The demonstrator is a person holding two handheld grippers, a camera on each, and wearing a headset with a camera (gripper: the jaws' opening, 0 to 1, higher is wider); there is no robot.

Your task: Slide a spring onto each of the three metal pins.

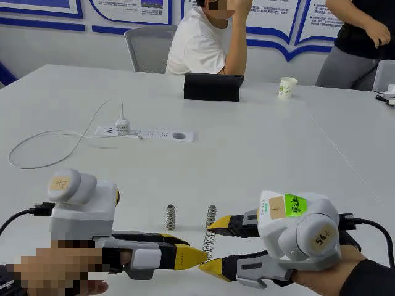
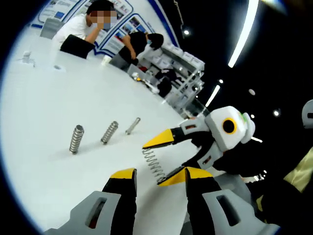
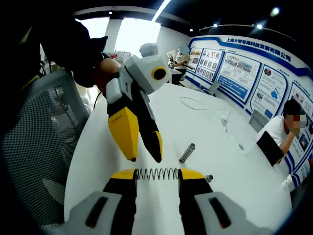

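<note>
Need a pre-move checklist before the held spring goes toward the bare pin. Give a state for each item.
1. Spring gripped: ok. The right claw is shut on the spring, which sits tip to tip along its length.
2. Spring end free to take a pin: not ok. Both ends sit against the claw tips.
3. Left claw free to help regrip: ok. It is open, holds nothing and sits close beside the spring.
4. Target available: ok. One bare pin sits beside the two standing springs.
5. Bare pin upright: cannot tell. It looks tilted in the fisheye left gripper view.
</note>
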